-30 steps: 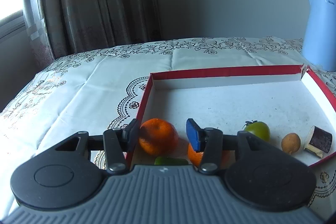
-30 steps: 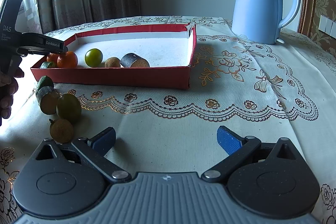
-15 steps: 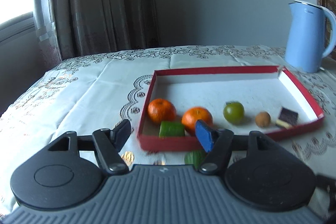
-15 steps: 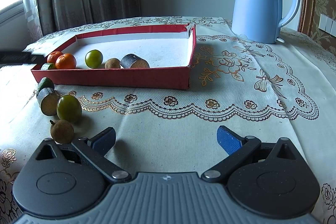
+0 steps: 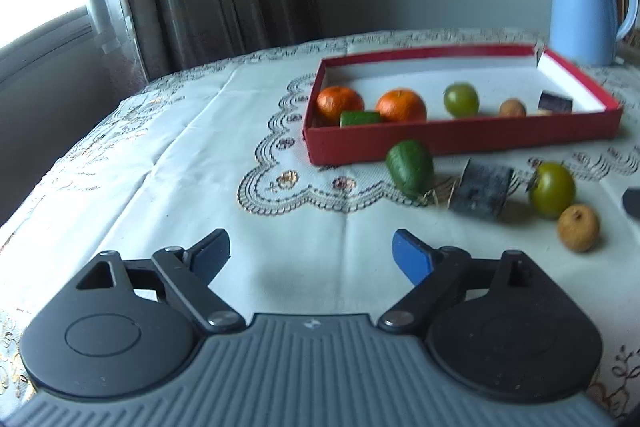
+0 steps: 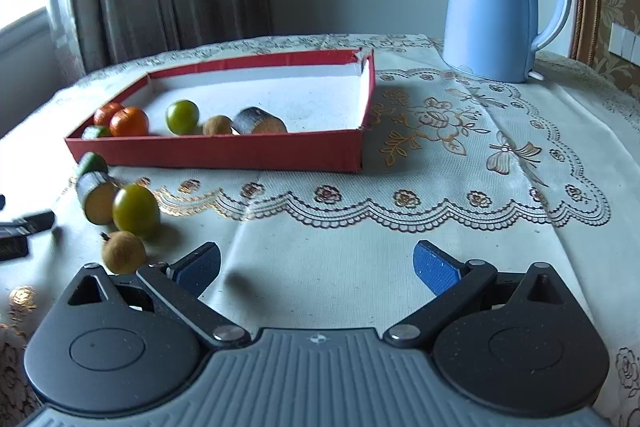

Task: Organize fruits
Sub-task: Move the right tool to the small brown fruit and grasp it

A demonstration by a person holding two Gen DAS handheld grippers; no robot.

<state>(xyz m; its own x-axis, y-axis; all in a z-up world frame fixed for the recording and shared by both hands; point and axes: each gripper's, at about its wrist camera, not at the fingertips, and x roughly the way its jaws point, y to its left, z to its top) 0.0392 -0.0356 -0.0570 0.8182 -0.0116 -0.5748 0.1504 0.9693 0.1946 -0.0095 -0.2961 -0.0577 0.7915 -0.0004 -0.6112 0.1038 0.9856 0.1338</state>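
A: Curtained window, grey wall, and a tabletop [image 6: 400,235] under a cream embroidered cloth. The red box [image 6: 224,153] is the thing to steer by.

B: What's already inside it?

A: Two tangerines [image 5: 401,105], a green cut piece [image 5: 360,117], a green round fruit [image 6: 182,117], a small brown one and a dark-skinned cut chunk, all along the box's near wall. Outside, just in front of the box's near-left corner, lie a green oval fruit [image 5: 410,168], a dark cut chunk [image 5: 482,193], a second green round fruit [image 5: 553,190] and a brown longan-like fruit [image 6: 123,252].

B: And the grippers?

A: The left gripper [image 5: 310,255] is spread wide with nothing between its blue pads, low over bare cloth, well short of the box. The right gripper [image 6: 316,267] is just as wide and just as empty, with the longan-like fruit just beside its left finger.

B: So the next grab?

A: Probably one of the four loose pieces. I'd straddle it squarely and close gently: the round ones look smooth and firm and could roll on the cloth, while the chunk has flat cut faces that should sit steadier. The longan's skin looks rough and matte, which should help. Lift over the cardboard wall, not into it
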